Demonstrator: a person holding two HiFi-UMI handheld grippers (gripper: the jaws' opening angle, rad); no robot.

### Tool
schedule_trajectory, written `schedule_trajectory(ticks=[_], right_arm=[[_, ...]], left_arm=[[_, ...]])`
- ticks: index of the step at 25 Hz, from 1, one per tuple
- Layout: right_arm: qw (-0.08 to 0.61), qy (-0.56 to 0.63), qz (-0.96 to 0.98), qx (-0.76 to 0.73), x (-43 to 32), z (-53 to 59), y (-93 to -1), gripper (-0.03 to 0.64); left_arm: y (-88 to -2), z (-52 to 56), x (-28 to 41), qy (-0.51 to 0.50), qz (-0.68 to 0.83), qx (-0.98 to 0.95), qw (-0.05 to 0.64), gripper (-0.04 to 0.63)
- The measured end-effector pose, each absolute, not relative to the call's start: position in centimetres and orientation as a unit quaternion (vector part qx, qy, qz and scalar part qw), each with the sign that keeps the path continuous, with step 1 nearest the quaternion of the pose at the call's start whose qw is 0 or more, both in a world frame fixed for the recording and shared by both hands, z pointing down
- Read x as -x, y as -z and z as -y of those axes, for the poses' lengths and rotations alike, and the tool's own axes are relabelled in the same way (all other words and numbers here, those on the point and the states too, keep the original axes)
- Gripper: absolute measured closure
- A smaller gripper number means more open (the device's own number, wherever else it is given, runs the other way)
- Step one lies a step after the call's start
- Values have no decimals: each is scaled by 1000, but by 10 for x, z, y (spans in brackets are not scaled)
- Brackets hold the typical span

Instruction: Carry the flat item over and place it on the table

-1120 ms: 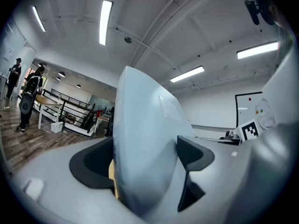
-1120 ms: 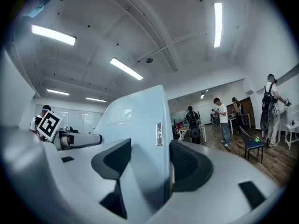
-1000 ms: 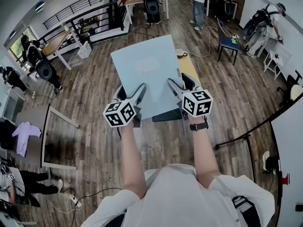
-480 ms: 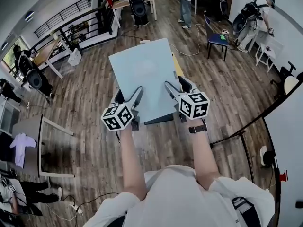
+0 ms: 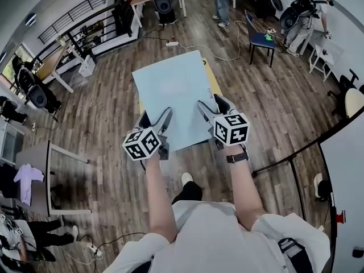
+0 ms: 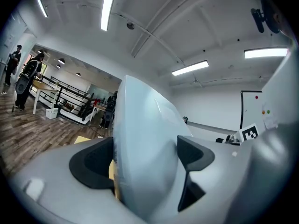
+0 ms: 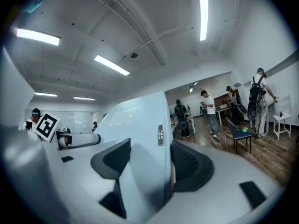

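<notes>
A large pale blue flat board (image 5: 174,95) is held level in front of me, above the wooden floor. My left gripper (image 5: 161,120) is shut on its near left edge, and my right gripper (image 5: 206,110) is shut on its near right edge. In the left gripper view the board (image 6: 142,143) fills the gap between the dark pads. The right gripper view shows the board's thin edge (image 7: 159,139) clamped between the pads, with a small label on it. A yellowish table top (image 5: 215,83) shows just beyond the board's right side, mostly hidden under it.
A blue chair (image 5: 260,40) stands at the far right. Several people (image 5: 221,0) and desks are at the far end of the room. A black railing (image 5: 94,30) runs along the far left. A desk frame (image 5: 57,178) stands at left. Cables lie on the floor.
The board and both grippers have stayed together while the view moved forward across the floor. My foot now shows below the board.
</notes>
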State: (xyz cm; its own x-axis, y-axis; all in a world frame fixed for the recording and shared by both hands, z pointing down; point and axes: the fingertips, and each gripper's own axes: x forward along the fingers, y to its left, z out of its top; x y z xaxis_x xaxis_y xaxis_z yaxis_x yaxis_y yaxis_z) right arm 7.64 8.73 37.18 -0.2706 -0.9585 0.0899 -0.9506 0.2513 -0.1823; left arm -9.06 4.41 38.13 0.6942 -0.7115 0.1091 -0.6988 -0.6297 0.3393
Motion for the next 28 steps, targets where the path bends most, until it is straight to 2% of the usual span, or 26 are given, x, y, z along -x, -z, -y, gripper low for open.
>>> schedule_trajectory(ticks=[15,28], right_arm=[[-14,97,-761,641,-125,126,-374,364],[-52,186,-774,603,-159,248,-467,364]], left_arm=[[-392,185,36,24,346,-916,202,183],[-486,289,8,-21,383,-881,276,183]])
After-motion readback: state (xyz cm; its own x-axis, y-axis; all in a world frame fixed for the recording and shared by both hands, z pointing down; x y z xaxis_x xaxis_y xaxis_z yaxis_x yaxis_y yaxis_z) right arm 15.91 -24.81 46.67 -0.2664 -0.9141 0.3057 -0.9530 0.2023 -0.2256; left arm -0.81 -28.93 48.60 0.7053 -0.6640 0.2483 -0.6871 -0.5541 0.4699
